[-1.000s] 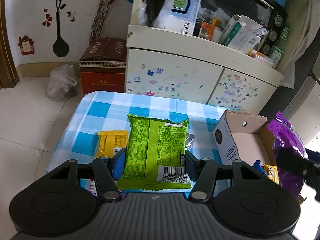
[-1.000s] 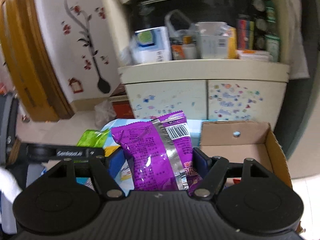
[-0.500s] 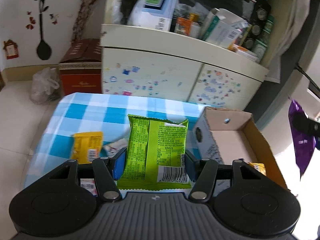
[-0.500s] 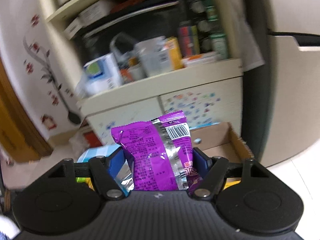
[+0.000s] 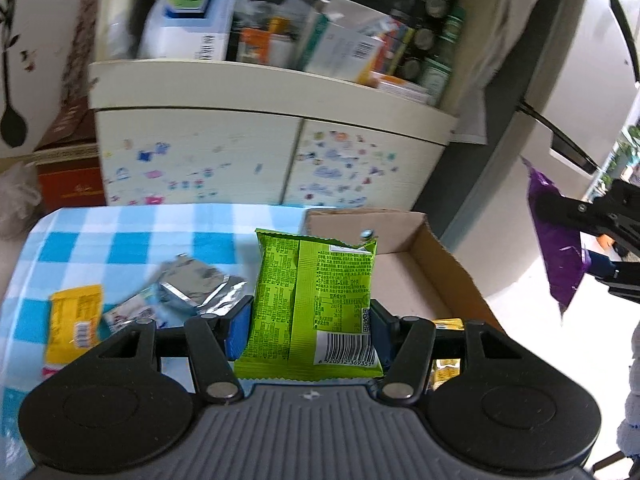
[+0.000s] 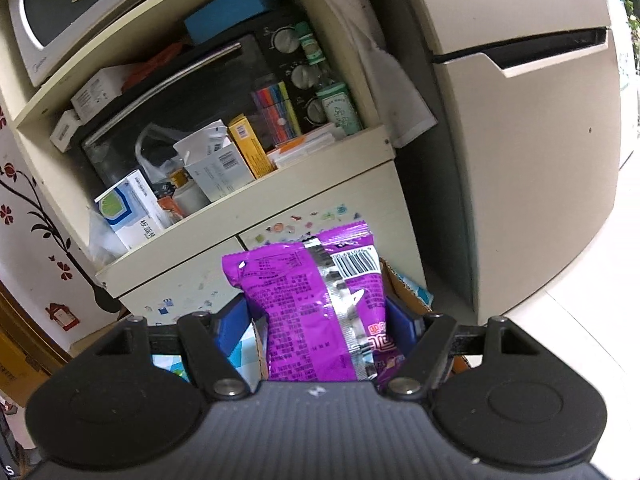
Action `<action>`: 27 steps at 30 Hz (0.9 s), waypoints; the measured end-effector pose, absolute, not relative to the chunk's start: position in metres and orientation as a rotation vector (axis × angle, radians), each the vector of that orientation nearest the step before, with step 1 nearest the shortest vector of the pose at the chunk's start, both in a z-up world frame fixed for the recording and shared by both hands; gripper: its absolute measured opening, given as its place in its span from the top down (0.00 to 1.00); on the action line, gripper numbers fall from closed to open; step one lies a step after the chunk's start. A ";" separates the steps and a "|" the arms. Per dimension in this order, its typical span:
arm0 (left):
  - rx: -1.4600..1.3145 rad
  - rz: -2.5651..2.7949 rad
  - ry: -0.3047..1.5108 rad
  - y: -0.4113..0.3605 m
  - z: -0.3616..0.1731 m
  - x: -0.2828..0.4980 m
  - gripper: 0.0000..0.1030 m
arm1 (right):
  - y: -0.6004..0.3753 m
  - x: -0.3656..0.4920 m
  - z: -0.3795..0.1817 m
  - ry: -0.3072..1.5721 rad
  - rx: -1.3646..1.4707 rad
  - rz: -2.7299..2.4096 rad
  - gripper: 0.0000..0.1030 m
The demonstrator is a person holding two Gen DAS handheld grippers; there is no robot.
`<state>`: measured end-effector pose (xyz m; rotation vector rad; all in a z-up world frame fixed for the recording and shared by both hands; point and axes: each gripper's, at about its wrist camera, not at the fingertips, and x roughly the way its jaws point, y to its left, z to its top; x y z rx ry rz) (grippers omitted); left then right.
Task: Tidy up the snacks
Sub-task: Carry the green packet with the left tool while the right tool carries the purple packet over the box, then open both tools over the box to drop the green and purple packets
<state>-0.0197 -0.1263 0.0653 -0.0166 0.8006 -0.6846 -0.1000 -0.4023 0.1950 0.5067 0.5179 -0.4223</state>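
A green packet (image 5: 312,300), printed back and barcode facing the camera, is standing upright, clenched between the left claw's (image 5: 308,320) blue pads above the checked surface (image 5: 120,236), just left of the open box (image 5: 436,264). The right claw (image 6: 320,320) is gripping a glossy purple packet (image 6: 320,304). Only the left view is showing the yellow packet (image 5: 72,326) and silver wrapper (image 5: 192,284); only the right, the microwave (image 6: 80,4).
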 end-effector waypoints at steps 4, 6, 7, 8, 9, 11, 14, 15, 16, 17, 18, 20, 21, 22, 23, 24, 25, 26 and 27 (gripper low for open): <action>-0.014 -0.723 0.791 -0.145 0.063 -0.018 0.38 | -0.401 -0.099 0.194 0.523 0.507 -0.430 0.29; -0.009 -0.737 0.792 -0.155 0.061 -0.017 0.38 | -0.402 -0.099 0.193 0.523 0.511 -0.437 0.29; -0.005 -0.746 0.792 -0.160 0.060 -0.017 0.38 | -0.403 -0.099 0.193 0.525 0.515 -0.439 0.29; -0.002 -0.753 0.793 -0.165 0.059 -0.016 0.38 | -0.404 -0.099 0.192 0.527 0.523 -0.443 0.29; -0.001 -0.759 0.795 -0.169 0.057 -0.015 0.38 | -0.406 -0.099 0.191 0.530 0.534 -0.448 0.29; 0.002 -0.772 0.801 -0.178 0.054 -0.013 0.38 | -0.409 -0.099 0.189 0.533 0.555 -0.453 0.29; 0.014 -0.789 0.809 -0.190 0.049 -0.010 0.38 | -0.412 -0.099 0.187 0.531 0.579 -0.465 0.29; 0.016 -0.795 0.812 -0.194 0.047 -0.009 0.38 | -0.413 -0.099 0.187 0.531 0.582 -0.470 0.29; 0.016 -0.799 0.813 -0.198 0.045 -0.008 0.38 | -0.414 -0.100 0.186 0.533 0.584 -0.474 0.29; 0.015 -0.804 0.812 -0.201 0.044 -0.007 0.38 | -0.414 -0.099 0.185 0.535 0.589 -0.479 0.29; 0.016 -0.809 0.807 -0.204 0.043 -0.006 0.38 | -0.415 -0.099 0.183 0.536 0.597 -0.486 0.29; 0.033 -0.820 0.786 -0.209 0.042 -0.007 0.26 | -0.417 -0.099 0.181 0.540 0.605 -0.497 0.29; 0.044 -0.815 0.776 -0.211 0.041 -0.009 0.20 | -0.418 -0.098 0.180 0.544 0.606 -0.499 0.29; 0.048 -0.803 0.763 -0.211 0.042 -0.011 0.09 | -0.418 -0.097 0.178 0.547 0.611 -0.505 0.28; 0.043 -0.799 0.750 -0.211 0.043 -0.012 0.04 | -0.419 -0.097 0.177 0.550 0.618 -0.517 0.27; 0.032 -0.805 0.739 -0.210 0.044 -0.013 0.04 | -0.420 -0.096 0.176 0.552 0.622 -0.527 0.26; 0.022 -0.813 0.738 -0.208 0.047 -0.013 0.04 | -0.420 -0.097 0.175 0.550 0.626 -0.533 0.23; 0.016 -0.811 0.740 -0.208 0.048 -0.013 0.04 | -0.421 -0.097 0.175 0.541 0.632 -0.537 0.21; 0.008 -0.800 0.742 -0.206 0.051 -0.012 0.04 | -0.421 -0.098 0.176 0.530 0.638 -0.535 0.21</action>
